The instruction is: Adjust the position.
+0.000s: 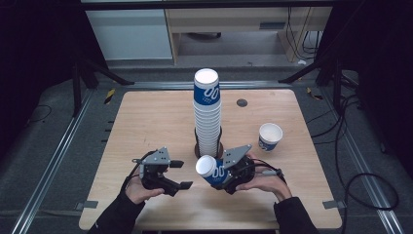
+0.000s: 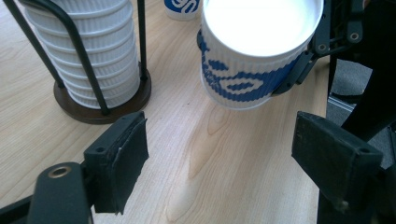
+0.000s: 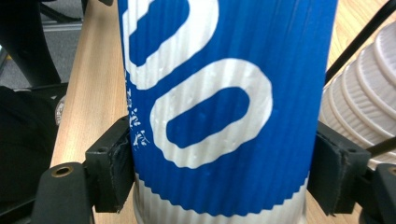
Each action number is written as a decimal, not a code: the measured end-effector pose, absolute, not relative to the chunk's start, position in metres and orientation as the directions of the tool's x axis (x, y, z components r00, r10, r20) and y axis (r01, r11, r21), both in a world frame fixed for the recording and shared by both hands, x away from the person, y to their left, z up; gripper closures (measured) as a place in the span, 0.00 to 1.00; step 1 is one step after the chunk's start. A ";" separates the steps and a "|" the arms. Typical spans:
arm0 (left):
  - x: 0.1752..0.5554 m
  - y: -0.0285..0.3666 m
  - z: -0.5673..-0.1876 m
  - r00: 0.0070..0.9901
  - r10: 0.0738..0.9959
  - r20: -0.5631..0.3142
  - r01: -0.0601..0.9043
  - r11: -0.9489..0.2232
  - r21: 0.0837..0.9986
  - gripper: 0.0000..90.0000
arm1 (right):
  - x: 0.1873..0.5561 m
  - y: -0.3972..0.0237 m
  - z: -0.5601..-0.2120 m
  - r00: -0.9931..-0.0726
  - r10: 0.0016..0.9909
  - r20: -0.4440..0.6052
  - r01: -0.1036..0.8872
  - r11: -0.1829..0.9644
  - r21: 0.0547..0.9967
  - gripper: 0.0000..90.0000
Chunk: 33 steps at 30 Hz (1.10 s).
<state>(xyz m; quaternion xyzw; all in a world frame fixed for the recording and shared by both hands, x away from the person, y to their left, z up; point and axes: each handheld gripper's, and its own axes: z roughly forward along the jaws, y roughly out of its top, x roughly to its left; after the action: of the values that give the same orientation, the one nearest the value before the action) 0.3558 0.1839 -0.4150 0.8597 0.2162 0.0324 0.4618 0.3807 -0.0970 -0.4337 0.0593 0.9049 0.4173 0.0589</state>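
Over the pale wooden table (image 1: pixel 146 126), right tongs (image 1: pixel 221 171) clamp a cup (image 1: pixel 210 169); left tongs (image 1: pixel 179 174) gape.

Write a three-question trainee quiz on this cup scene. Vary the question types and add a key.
1. True or false: the right hand-held gripper is shut on a blue-and-white cup.
2. The tall cup stack stands in: A) a wire holder on a round base, B) a box, C) a bowl.
3. Fill in: the left hand-held gripper is ____ and holds nothing.

Key: 1 true; 2 A; 3 open.
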 end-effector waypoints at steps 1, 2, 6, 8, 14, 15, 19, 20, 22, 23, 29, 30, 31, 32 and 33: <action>0.356 0.183 -0.415 0.906 0.398 -0.145 0.341 -0.482 0.807 0.20 | 0.381 -0.097 -0.434 -0.986 0.156 -0.057 0.058 0.645 0.762 0.24; 0.355 0.182 -0.415 0.907 0.394 -0.147 0.341 -0.485 0.805 0.20 | 0.381 -0.096 -0.434 -0.986 0.155 -0.060 0.056 0.648 0.760 0.24; 0.355 0.179 -0.415 0.910 0.393 -0.136 0.334 -0.496 0.801 0.19 | 0.380 -0.091 -0.436 -0.987 0.147 -0.062 0.050 0.656 0.753 0.24; 0.354 0.177 -0.416 0.912 0.387 -0.134 0.332 -0.506 0.796 0.19 | 0.380 -0.087 -0.438 -0.988 0.135 -0.069 0.039 0.665 0.745 0.24; 0.354 0.173 -0.416 0.914 0.381 -0.136 0.333 -0.516 0.789 0.19 | 0.377 -0.079 -0.441 -0.990 0.116 -0.076 0.024 0.684 0.729 0.24; 0.354 0.172 -0.416 0.915 0.379 -0.135 0.331 -0.518 0.789 0.19 | 0.377 -0.079 -0.441 -0.990 0.116 -0.076 0.024 0.684 0.729 0.24; 0.353 0.169 -0.417 0.919 0.371 -0.136 0.330 -0.532 0.780 0.19 | 0.375 -0.073 -0.444 -0.991 0.108 -0.083 0.016 0.699 0.715 0.24; 0.353 0.168 -0.417 0.919 0.370 -0.138 0.331 -0.532 0.780 0.19 | 0.374 -0.070 -0.445 -0.991 0.098 -0.086 0.008 0.705 0.709 0.24; 0.353 0.166 -0.418 0.920 0.368 -0.133 0.328 -0.543 0.773 0.19 | 0.374 -0.067 -0.445 -0.991 0.089 -0.096 -0.004 0.712 0.702 0.24; 0.353 0.165 -0.419 0.920 0.369 -0.133 0.331 -0.548 0.769 0.19 | 0.374 -0.067 -0.445 -0.991 0.089 -0.096 -0.004 0.712 0.702 0.24; 0.354 0.161 -0.421 0.920 0.367 -0.135 0.336 -0.567 0.752 0.19 | 0.373 -0.061 -0.446 -0.991 0.075 -0.109 -0.021 0.725 0.688 0.24; 0.354 0.160 -0.422 0.920 0.367 -0.136 0.338 -0.570 0.749 0.19 | 0.373 -0.060 -0.447 -0.991 0.073 -0.113 -0.024 0.729 0.684 0.24; 0.353 0.160 -0.423 0.919 0.369 -0.139 0.342 -0.570 0.747 0.19 | 0.372 -0.059 -0.448 -0.991 0.072 -0.112 -0.023 0.731 0.682 0.24; 0.354 0.159 -0.423 0.920 0.368 -0.132 0.338 -0.579 0.742 0.19 | 0.371 -0.057 -0.449 -0.991 0.068 -0.115 -0.028 0.737 0.676 0.24; 0.354 0.159 -0.423 0.920 0.368 -0.132 0.338 -0.579 0.742 0.19 | 0.370 -0.056 -0.449 -0.992 0.069 -0.109 -0.022 0.741 0.671 0.24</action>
<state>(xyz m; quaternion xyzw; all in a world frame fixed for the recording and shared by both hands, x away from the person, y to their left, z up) 0.3537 0.1587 -0.4232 0.8885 0.1987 0.0179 0.4134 0.3704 -0.0560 -0.4492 0.0124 0.9309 0.3596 0.0632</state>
